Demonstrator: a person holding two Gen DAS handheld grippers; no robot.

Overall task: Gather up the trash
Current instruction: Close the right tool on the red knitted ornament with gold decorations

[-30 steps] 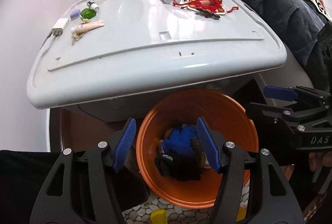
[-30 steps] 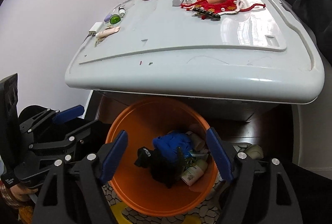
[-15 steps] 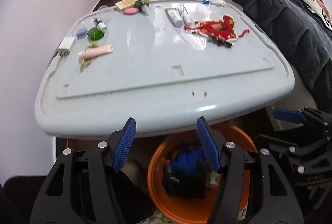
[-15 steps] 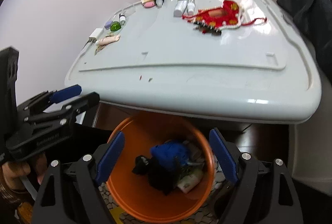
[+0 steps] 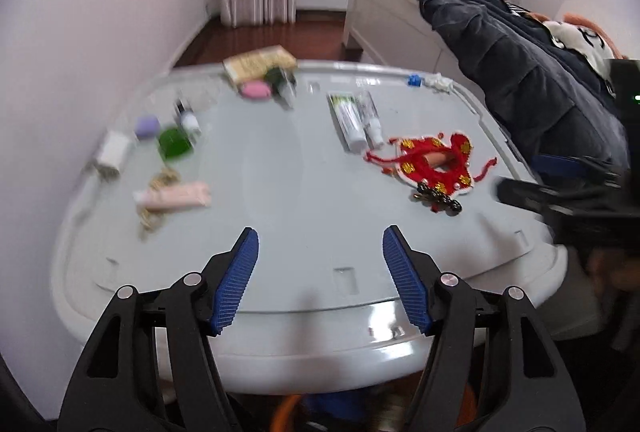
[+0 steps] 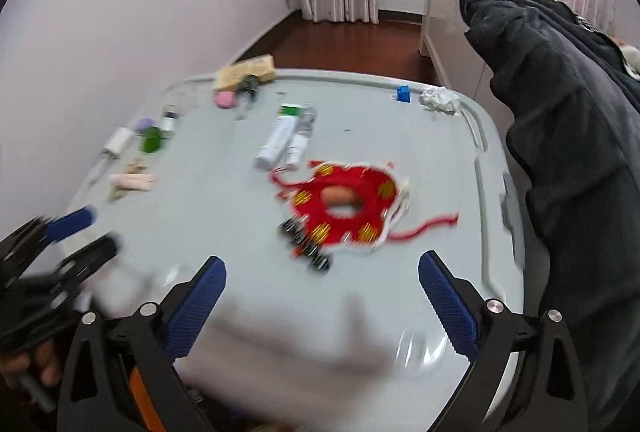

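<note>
A pale grey tabletop (image 5: 288, 192) (image 6: 224, 208) carries small litter: a pink tube (image 5: 176, 194) (image 6: 134, 182), a green disc (image 5: 174, 144), white tubes (image 5: 352, 120) (image 6: 280, 140), a red embroidered cloth (image 5: 436, 162) (image 6: 346, 202), a crumpled tissue (image 6: 438, 98). My left gripper (image 5: 320, 272) is open and empty above the near edge. My right gripper (image 6: 322, 296) is open and empty, near the red cloth. Only an orange sliver of the bin (image 5: 286, 414) (image 6: 142, 404) shows below the table.
A white wall runs along the left. A bed with a dark quilt (image 5: 520, 72) (image 6: 560, 112) lies to the right. A yellow box (image 5: 260, 64), a pink oval (image 5: 256, 88), a white plug (image 5: 114, 152) and a blue block (image 6: 402, 93) lie at the table's far side.
Both grippers have risen from over the orange bin to above the tabletop. The bin has dropped nearly out of sight. Both views are motion-blurred.
</note>
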